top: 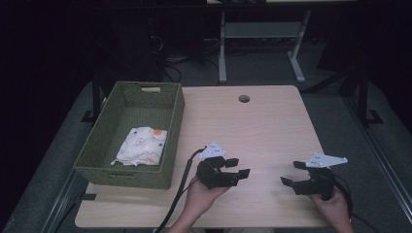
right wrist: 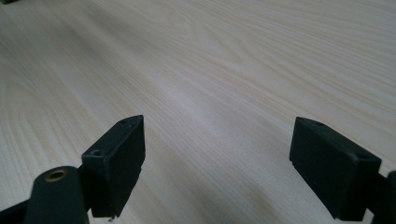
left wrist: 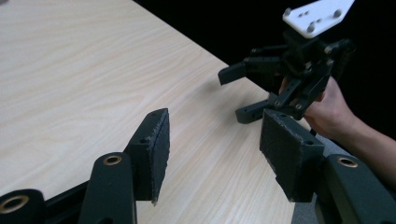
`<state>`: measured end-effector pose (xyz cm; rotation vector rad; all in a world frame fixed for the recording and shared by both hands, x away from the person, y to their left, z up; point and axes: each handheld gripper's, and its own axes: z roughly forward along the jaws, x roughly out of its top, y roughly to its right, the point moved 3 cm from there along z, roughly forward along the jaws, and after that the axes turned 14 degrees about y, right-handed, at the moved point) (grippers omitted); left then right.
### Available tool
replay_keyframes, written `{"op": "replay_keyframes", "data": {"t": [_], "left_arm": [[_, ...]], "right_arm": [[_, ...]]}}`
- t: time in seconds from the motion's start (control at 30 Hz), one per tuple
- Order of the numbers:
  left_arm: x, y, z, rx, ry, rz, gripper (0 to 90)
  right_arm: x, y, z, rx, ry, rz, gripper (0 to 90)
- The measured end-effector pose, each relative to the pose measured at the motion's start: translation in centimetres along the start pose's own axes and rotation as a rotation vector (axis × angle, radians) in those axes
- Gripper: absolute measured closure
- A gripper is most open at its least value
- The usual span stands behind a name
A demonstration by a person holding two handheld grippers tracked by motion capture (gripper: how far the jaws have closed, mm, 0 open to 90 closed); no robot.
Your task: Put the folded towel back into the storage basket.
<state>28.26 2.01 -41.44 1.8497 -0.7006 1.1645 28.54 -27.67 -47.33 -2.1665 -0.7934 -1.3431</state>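
A folded white cloth (top: 141,145) with orange and grey prints lies inside a green woven basket (top: 102,136) at the table's left. My left gripper (top: 240,166) is held near the table's front middle, open, jaws pointing right, nothing between them. My right gripper (top: 290,173) is at the front right, open and empty, jaws pointing left toward the other one. In the left gripper view my own gripper (left wrist: 212,154) stands apart over bare wood, with the right gripper (left wrist: 236,93) and the hand that holds it beyond. In the right gripper view my gripper (right wrist: 217,163) spreads wide above the tabletop.
The light wooden table (top: 252,126) has a round cable hole (top: 244,98) near its far edge. A black cable (top: 180,189) trails from the left gripper off the front edge. Beyond the table stand a desk's metal legs (top: 222,48) on a dark floor.
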Motion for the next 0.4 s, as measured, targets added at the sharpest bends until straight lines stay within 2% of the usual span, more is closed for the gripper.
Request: {"op": "replay_keyframes", "data": {"t": [0.27,0.4], "left_arm": [[-2.4,-0.7,0.4,0.012,-0.007,-0.049,40.4],[-3.2,-0.8,0.6,0.008,-0.017,-0.056,39.5]], "right_arm": [[-0.1,0.0,0.0,-0.001,-0.006,0.001,18.0],[-0.2,0.0,0.1,0.000,-0.009,-0.001,17.9]]}}
